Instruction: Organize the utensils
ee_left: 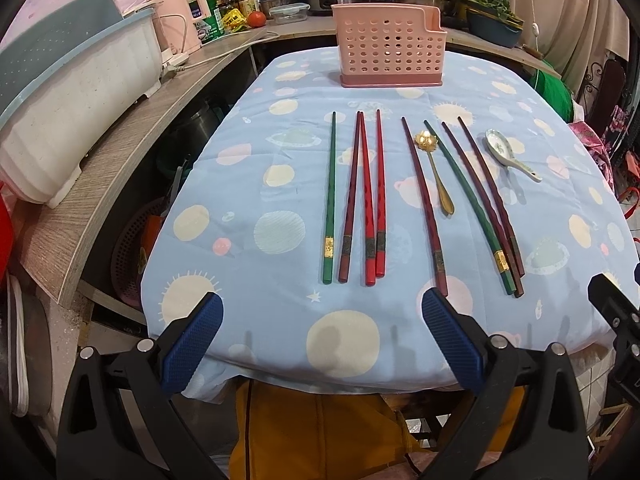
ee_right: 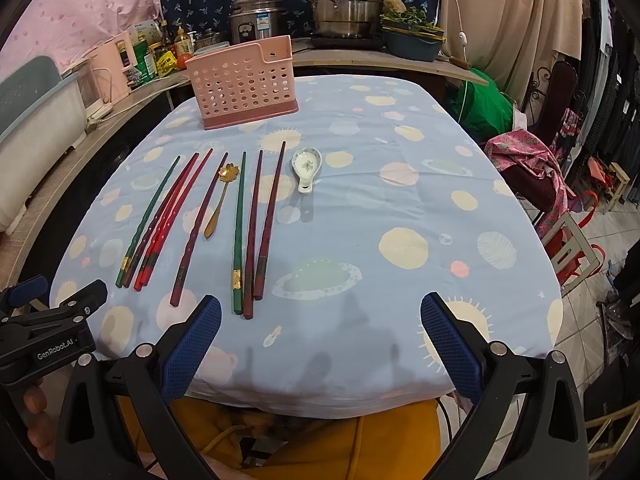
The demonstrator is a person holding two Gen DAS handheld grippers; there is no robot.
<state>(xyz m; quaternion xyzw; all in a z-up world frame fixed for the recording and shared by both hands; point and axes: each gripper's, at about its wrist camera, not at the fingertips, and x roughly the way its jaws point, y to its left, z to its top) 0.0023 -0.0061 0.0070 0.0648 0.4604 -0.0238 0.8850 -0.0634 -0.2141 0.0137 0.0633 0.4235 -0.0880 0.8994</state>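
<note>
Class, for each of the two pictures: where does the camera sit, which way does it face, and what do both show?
Left wrist: on the left gripper, at the table's near edge, facing the pink basket; open jaws show.
Right wrist: on the right gripper, further right, facing likewise; open jaws show.
Shared: basket, chopsticks, gold spoon, ceramic spoon.

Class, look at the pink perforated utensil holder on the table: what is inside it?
Nothing shows above the rim or through the holes of the pink holder. Its floor is hidden by the walls. All chopsticks and both spoons lie on the tablecloth.
</note>
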